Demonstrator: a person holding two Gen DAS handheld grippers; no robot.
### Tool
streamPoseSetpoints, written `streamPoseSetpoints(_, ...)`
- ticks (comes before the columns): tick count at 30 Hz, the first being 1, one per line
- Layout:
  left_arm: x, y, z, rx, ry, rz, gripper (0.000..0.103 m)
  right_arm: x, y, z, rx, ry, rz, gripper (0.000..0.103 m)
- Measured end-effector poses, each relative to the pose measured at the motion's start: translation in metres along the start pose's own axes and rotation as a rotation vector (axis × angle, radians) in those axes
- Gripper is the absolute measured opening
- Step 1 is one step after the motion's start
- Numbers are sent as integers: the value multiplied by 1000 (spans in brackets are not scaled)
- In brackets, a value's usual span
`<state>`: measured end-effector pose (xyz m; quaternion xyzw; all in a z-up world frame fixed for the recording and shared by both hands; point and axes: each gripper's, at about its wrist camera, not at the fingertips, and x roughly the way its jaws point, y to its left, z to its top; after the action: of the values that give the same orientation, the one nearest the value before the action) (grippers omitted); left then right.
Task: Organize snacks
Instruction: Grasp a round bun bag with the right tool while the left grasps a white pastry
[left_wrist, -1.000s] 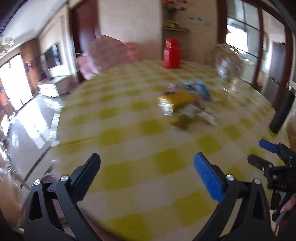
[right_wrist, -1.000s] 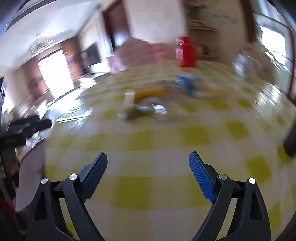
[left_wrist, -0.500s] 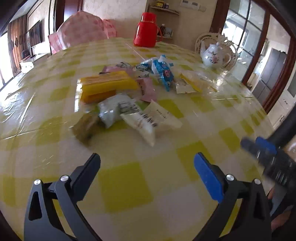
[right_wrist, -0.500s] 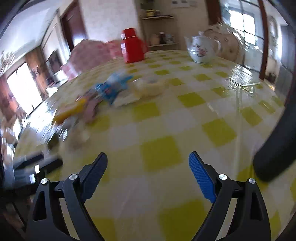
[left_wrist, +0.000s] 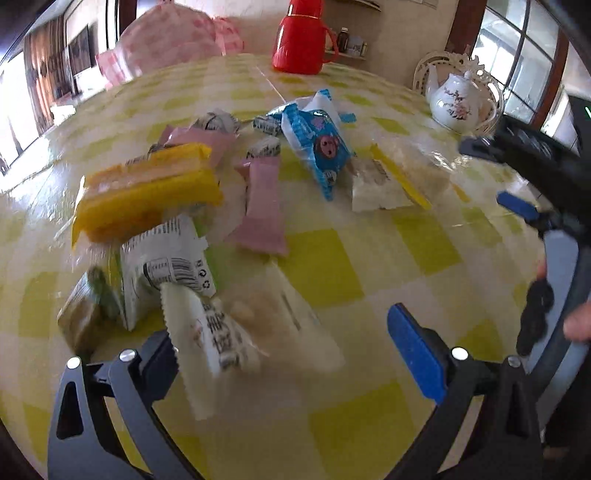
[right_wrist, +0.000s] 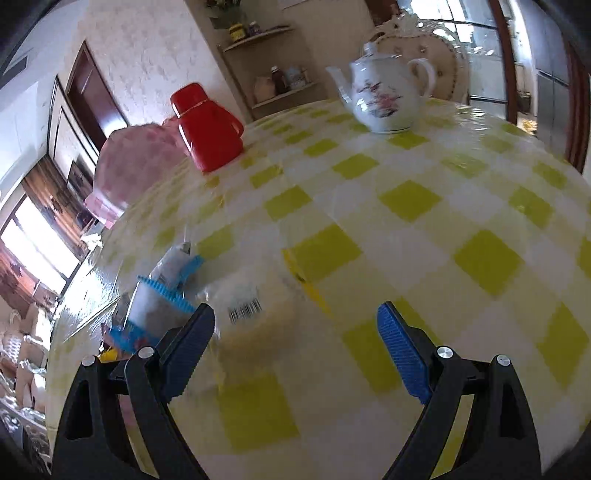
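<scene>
We hold both grippers low over the desk (left_wrist: 406, 258), above a loose heap of snacks that nothing has sorted yet. The left gripper (left_wrist: 284, 339) has its jaws wide and empty, and just ahead of them lies a white packet with black print (left_wrist: 218, 332), part of it resting on a green-and-white packet (left_wrist: 162, 254). Behind these sit a yellow pack (left_wrist: 147, 188), a pink bar (left_wrist: 264, 206) and a blue wrapper with a cartoon face (left_wrist: 317, 144).

The right gripper (right_wrist: 295, 336) also stands wide with nothing between its jaws. Just beyond them we see a clear bag with a yellow strip (right_wrist: 280, 295), and the blue wrapper is touching the left finger's side.

Our worry is the overlap. The packets lie on one another, so a closing grip on the white packet could catch the green-and-white one with it, or drag the heap sideways. The wrappers look thin and slick, and the desk cover is glossy, so we judge a flat packet may slide away from the pads rather than lift. The clear bag seems soft and may crush if pinched hard.

A white teapot (right_wrist: 384, 99) and a red jug (right_wrist: 210, 129) stand well apart from the heap, but a wide sweep of the right gripper could reach the teapot. The two grippers work near each other and could collide.
</scene>
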<state>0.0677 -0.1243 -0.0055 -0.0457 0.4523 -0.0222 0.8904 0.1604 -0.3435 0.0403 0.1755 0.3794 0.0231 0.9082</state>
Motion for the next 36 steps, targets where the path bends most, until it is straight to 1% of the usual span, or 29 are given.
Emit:
streamPoseSetpoints(2,2,-1,2,17,1,2,101,17,11,5,-40,32,10,87)
streamPoseSetpoints(3,2,1,3,20,-1,-6,101,28,19,7,-82,58,0,87)
streamPoseSetpoints(5,3,4,4,25,-2,-22,101,50,38,5,-199,116,-55,87)
streamPoseSetpoints(6,3,5,5,34,0,-32,101,55,47,2,-265,103,-87,87)
streamPoseSetpoints(8,2,7,4,54,4,-44,101,60,55,-3,-348,98,-122,87)
streamPoseSetpoints(9,1,7,3,61,6,-44,101,59,56,-5,-378,96,-136,81)
streamPoseSetpoints(10,1,7,1,69,9,-46,101,55,55,-7,-398,83,-146,80)
streamPoseSetpoints(11,0,8,0,71,12,-45,101,53,54,-8,-410,79,-153,76)
streamPoseSetpoints(12,-2,10,-1,67,14,-46,101,48,50,-8,-412,67,-169,67)
streamPoseSetpoints(14,-3,14,0,58,19,-48,101,39,43,-8,-406,40,-224,64)
streamPoseSetpoints(15,-3,19,1,45,20,-50,101,32,37,-8,-391,27,-238,62)
streamPoseSetpoints(18,-6,29,3,20,28,-81,101,9,25,-12,-335,14,-194,60)
streamPoseSetpoints(20,-6,33,3,12,24,-89,101,-10,26,-16,-336,-28,-186,60)
streamPoseSetpoints(22,-6,31,2,24,15,-73,101,-34,24,-19,-315,-72,-147,60)
streamPoseSetpoints(24,-3,21,0,73,11,-21,101,-57,21,-24,-292,-119,-116,60)
streamPoseSetpoints(25,-2,16,-1,99,14,-11,94,-65,20,-28,-284,-137,-106,60)
streamPoseSetpoints(26,-4,13,-3,123,2,-17,79,-72,19,-32,-276,-152,-94,61)
streamPoseSetpoints(27,-9,9,-6,151,-23,-26,50,-78,17,-37,-261,-162,-78,61)
streamPoseSetpoints(28,-12,6,-8,177,-31,-41,37,-82,15,-42,-248,-166,-63,61)
streamPoseSetpoints(29,-15,3,-10,207,-39,-53,36,-84,16,-46,-242,-167,-54,61)
streamPoseSetpoints(30,-18,-3,-13,241,-50,-38,34,-89,16,-51,-234,-173,-45,61)
streamPoseSetpoints(32,-26,-9,-17,273,-90,-24,33,-100,15,-59,-221,-200,-35,61)
streamPoseSetpoints(35,-50,-10,-20,269,-199,7,32,-117,15,-71,-195,-241,-12,61)
streamPoseSetpoints(36,-61,-8,-21,257,-247,22,32,-124,15,-76,-187,-256,-1,61)
